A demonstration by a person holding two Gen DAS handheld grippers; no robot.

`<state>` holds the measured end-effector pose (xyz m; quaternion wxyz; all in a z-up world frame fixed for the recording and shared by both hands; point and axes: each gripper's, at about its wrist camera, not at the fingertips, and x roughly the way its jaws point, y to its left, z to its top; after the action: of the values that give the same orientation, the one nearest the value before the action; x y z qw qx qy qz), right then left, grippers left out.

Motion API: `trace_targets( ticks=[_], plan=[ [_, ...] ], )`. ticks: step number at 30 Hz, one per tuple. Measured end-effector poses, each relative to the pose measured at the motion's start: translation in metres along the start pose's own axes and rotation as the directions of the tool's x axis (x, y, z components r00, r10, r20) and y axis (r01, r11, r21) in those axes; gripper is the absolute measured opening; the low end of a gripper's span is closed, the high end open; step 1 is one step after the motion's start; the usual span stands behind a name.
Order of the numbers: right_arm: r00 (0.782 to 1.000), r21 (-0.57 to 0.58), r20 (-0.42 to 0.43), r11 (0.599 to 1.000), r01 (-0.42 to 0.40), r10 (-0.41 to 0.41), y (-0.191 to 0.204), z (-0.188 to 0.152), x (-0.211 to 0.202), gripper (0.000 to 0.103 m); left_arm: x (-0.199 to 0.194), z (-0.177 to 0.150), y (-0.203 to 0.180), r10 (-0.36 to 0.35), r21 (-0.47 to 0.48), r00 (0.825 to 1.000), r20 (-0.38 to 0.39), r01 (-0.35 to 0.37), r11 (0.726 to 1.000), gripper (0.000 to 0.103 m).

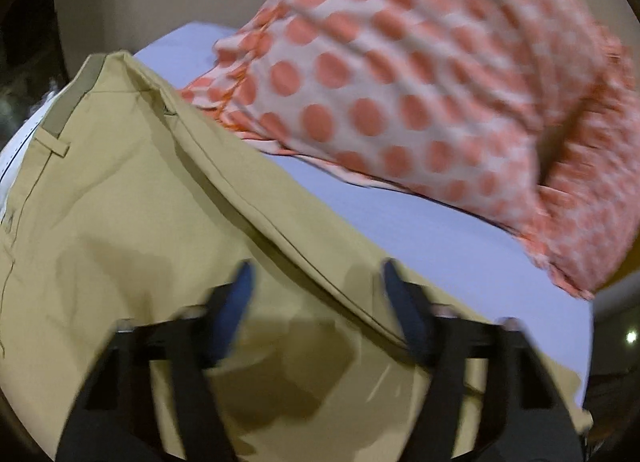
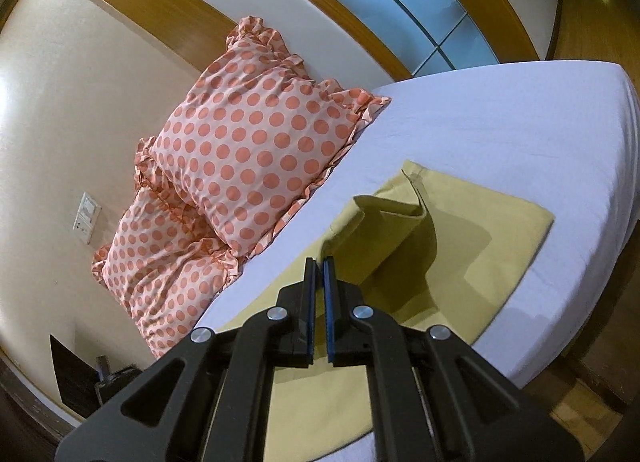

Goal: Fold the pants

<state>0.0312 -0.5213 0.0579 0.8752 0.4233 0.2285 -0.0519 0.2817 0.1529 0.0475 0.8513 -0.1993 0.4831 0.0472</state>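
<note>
Because the khaki pants (image 2: 460, 230) lie spread on the white bed sheet (image 2: 500, 122), their long axis running from lower left to upper right of the right wrist frame, we judge the raised fold at centre decides the next move. Our right gripper (image 2: 319, 262) hovers nearly closed and holds nothing. Our left gripper (image 1: 316, 274), jaws wide and empty, sits directly over the cloth near the waistband (image 1: 76, 90), so it is nearer.

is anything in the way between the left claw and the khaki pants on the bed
Nothing visible. The left claw hangs open directly over the khaki pants, with only air between its fingers and the fabric. The polka-dot pillow lies farther back on the bed sheet, beyond the pants' edge, not under the claw.
</note>
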Motion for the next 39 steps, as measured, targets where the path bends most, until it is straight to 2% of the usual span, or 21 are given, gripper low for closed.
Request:
trace_targets(
  ticks=[1,3,6,8,11,14,18,20,21,22,23,25,29,31,32,33,34,35,36,37,39],
  plan=[
    [1.000,0.003,-0.001,1.000,0.000,0.000,-0.001,0.001,0.002,0.004,0.009,0.003,0.005,-0.008,-0.026,1.000,-0.018,0.007,1.000,0.007],
    [1.000,0.009,-0.008,1.000,-0.010,0.010,-0.002,0.004,0.007,0.004,0.011,-0.001,0.017,-0.053,-0.073,0.999,-0.007,0.053,0.996,0.004],
    [1.000,-0.021,0.016,1.000,-0.005,0.005,0.002,0.012,0.006,0.004,-0.032,-0.030,0.018,-0.051,0.016,0.994,0.101,0.050,0.999,0.002],
    [0.999,-0.027,0.047,1.000,-0.001,0.003,0.001,0.017,-0.003,0.004,-0.076,-0.063,0.028,-0.088,0.050,0.982,0.165,0.081,0.995,0.002],
    [0.996,-0.027,0.081,0.999,0.032,-0.030,-0.006,0.019,-0.017,0.004,-0.126,-0.121,0.047,-0.115,0.094,0.970,0.213,0.097,0.991,0.003],
    [0.996,0.001,0.062,0.998,0.068,-0.068,-0.022,0.015,-0.020,0.004,-0.146,-0.176,0.067,-0.111,0.098,0.974,0.199,0.093,0.991,0.004],
    [0.987,-0.037,0.019,0.987,0.159,-0.158,-0.031,0.005,-0.014,0.005,-0.137,-0.225,0.082,-0.090,0.094,0.985,0.149,0.076,0.993,0.005],
    [0.979,-0.047,0.007,0.978,0.202,-0.202,-0.036,0.002,-0.016,0.021,-0.132,-0.238,0.087,-0.078,0.094,0.987,0.140,0.065,0.993,0.010],
    [0.970,-0.036,0.016,0.969,0.243,-0.242,-0.040,0.001,-0.020,0.051,-0.131,-0.243,0.089,-0.078,0.094,0.986,0.147,0.065,0.993,0.011],
    [0.965,-0.029,0.028,0.965,0.260,-0.259,-0.042,0.001,-0.024,0.073,-0.135,-0.250,0.092,-0.078,0.099,0.981,0.176,0.061,0.993,0.015],
    [0.958,-0.023,0.066,0.959,0.281,-0.279,-0.047,0.001,-0.032,0.074,-0.140,-0.255,0.093,-0.071,0.107,0.978,0.195,0.051,0.993,0.018],
    [0.938,-0.033,0.116,0.942,0.333,-0.327,-0.053,0.000,-0.041,0.074,-0.145,-0.265,0.094,-0.090,0.120,0.971,0.223,0.064,0.991,0.020],
    [0.930,-0.069,0.125,0.932,0.355,-0.345,-0.059,-0.007,-0.036,0.073,-0.160,-0.279,0.103,-0.109,0.108,0.959,0.262,0.083,0.991,0.027],
    [0.940,-0.108,0.122,0.937,0.331,-0.318,-0.053,-0.013,-0.031,0.065,-0.173,-0.283,0.111,-0.056,0.072,0.941,0.333,0.033,0.997,0.055],
    [0.952,-0.126,0.107,0.946,0.298,-0.286,-0.051,-0.017,-0.026,0.065,-0.179,-0.284,0.116,-0.034,0.057,0.931,0.363,0.014,0.998,0.061],
    [0.949,-0.155,0.122,0.939,0.308,-0.292,-0.046,-0.021,-0.024,0.064,-0.184,-0.285,0.122,-0.003,0.035,0.920,0.391,-0.011,0.999,0.066],
    [0.950,-0.184,0.123,0.934,0.305,-0.286,-0.042,-0.025,-0.021,0.052,-0.187,-0.285,0.128,0.017,0.015,0.916,0.401,-0.026,1.000,0.066],
    [0.958,-0.199,0.117,0.939,0.281,-0.262,-0.040,-0.029,-0.017,0.046,-0.188,-0.284,0.135,0.032,-0.005,0.916,0.400,-0.033,0.999,0.066],
    [0.964,-0.203,0.102,0.944,0.261,-0.245,-0.040,-0.032,-0.014,0.030,-0.188,-0.283,0.141,0.044,-0.026,0.916,0.398,-0.037,0.999,0.066],
    [0.968,-0.205,0.094,0.947,0.249,-0.234,-0.039,-0.034,-0.010,0.019,-0.189,-0.280,0.150,0.057,-0.054,0.916,0.397,-0.038,0.998,0.066],
    [0.969,-0.223,0.109,0.944,0.243,-0.224,-0.039,-0.038,-0.009,0.016,-0.187,-0.278,0.162,0.074,-0.096,0.918,0.390,-0.040,0.995,0.067]
  ],
)
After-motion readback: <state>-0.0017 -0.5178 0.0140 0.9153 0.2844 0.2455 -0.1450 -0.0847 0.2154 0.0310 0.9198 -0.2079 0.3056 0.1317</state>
